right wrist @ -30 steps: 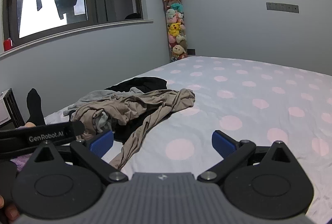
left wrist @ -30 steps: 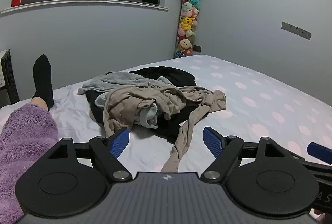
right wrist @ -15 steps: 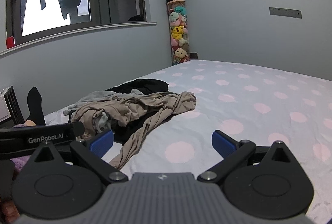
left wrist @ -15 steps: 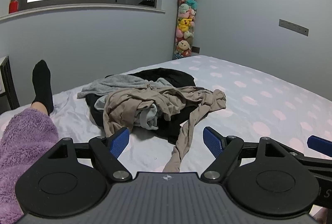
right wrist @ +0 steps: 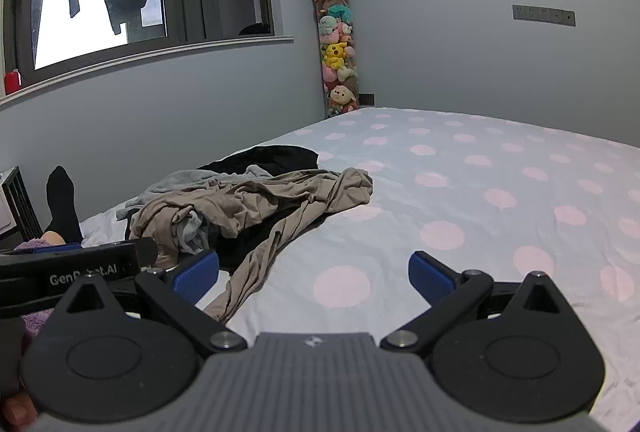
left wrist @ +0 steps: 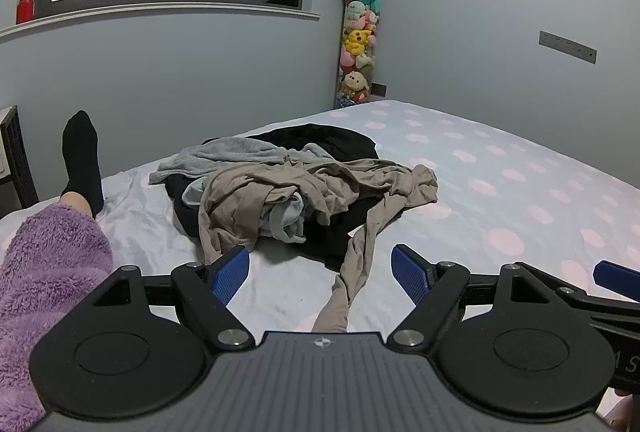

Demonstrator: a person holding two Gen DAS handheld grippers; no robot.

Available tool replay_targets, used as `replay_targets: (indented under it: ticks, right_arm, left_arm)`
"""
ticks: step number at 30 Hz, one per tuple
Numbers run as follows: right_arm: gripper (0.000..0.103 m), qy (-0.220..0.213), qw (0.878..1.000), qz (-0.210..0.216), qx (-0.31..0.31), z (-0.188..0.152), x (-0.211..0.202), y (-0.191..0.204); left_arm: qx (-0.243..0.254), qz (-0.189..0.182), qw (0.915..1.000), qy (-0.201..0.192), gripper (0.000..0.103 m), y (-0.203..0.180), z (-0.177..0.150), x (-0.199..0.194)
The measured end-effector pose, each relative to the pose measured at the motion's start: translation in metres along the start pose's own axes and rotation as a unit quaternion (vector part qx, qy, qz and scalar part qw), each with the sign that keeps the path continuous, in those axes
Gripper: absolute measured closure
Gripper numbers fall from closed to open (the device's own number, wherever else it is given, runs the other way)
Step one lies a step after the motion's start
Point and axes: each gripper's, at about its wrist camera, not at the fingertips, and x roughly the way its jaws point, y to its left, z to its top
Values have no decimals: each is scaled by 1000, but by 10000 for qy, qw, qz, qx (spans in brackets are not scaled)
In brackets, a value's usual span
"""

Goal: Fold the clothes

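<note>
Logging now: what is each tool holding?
Left tool: open, holding nothing.
Right tool: open, holding nothing.

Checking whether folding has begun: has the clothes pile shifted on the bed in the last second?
No. The clothes pile lies in the same tangle, its tan sleeve trailing the same way, unchanged against the dotted bed sheet. Only the cameras tilted slightly.

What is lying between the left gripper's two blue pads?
In the left wrist view, the beige garment's long trailing end runs between the open left gripper's pads, over white sheet.
</note>
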Motion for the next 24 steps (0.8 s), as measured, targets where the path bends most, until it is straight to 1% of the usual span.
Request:
replay_targets:
  ticks: [6,18,24]
  right_arm:
    - [1,61,10000,50,-14,-1,1,2]
    - [2,226,9995,236,25,-3,13,-2]
    - [2,444,9982,374,131,-2,33,-8]
  left_arm:
    - [-30,12,10000,43,25,1,-1,1]
    - [-188,-92,9991,380,25,6,-2,17]
    - [-390,-160,9966,715,25,18,5,40]
